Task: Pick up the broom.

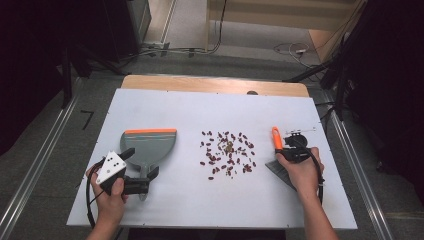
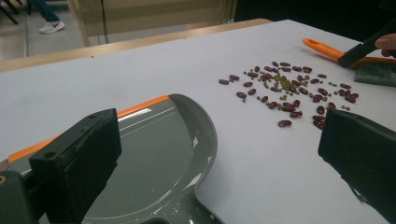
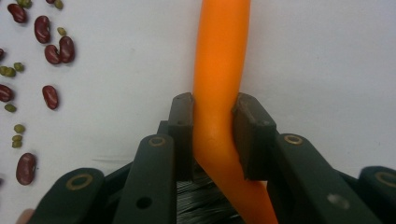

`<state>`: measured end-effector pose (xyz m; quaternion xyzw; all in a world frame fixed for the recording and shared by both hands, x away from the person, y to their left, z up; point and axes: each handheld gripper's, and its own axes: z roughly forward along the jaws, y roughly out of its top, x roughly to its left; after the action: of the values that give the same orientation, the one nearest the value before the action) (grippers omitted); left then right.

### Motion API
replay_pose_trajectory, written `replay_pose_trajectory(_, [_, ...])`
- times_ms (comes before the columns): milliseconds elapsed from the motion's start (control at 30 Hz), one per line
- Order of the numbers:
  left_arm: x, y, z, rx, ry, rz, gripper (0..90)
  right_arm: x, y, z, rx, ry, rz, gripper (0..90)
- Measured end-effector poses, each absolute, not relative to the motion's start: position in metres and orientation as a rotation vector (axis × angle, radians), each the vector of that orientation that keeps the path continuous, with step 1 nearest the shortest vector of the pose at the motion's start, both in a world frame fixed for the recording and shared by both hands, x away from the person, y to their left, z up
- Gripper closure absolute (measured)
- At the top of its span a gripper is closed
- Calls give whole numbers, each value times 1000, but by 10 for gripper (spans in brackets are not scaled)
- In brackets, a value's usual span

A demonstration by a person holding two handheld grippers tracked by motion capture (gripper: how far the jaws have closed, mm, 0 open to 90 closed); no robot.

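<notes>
The right gripper (image 3: 212,140) has its two black jaws pinched on the curved orange plastic handle of a small hand brush (image 3: 219,70), pads pressed against both sides of it. In the high view that brush (image 1: 276,137) lies at the right of the white table (image 1: 150,210), its dark bristles under the person's right hand (image 1: 299,172). The handle is smooth, rounded and bent just where the pads sit (not much flat to bite on), so I judge it could roll or slide in the grip once the bristles drag on the table, leaving the brush head twisted.

Just left of the brush lies a loose scatter of dark red kidney beans mixed with small green beans (image 1: 227,152). These round things could skip away from a hard stroke, past the table's edge.

Further left, the grey plastic dustpan with an orange lip (image 1: 149,147) rests flat. The left gripper (image 2: 219,154) stands spread wide over the pan's rear and holds nothing. Unsteadied, the pan may be pushed away by the sweep.
</notes>
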<state>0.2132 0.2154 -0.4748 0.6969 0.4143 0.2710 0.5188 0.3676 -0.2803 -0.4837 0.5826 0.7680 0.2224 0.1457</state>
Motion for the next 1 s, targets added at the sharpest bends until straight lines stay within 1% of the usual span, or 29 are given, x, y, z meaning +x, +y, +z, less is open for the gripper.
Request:
replay_pose_trajectory(267, [213, 217, -474, 1663, 993, 651, 0, 361, -291, -484, 1674, 2190, 802, 691])
replay_pose_trajectory(333, [212, 218, -473, 1656, 995, 654, 0, 357, -295, -481, 1656, 2163, 908, 694])
replay_pose_trajectory(667, [210, 216, -470, 1647, 978, 669, 0, 336, -307, -461, 1514, 1988, 1170, 700])
replay_pose_trajectory(1000, [208, 210, -467, 1647, 953, 681, 0, 320, -320, -442, 1473, 1770, 1473, 700])
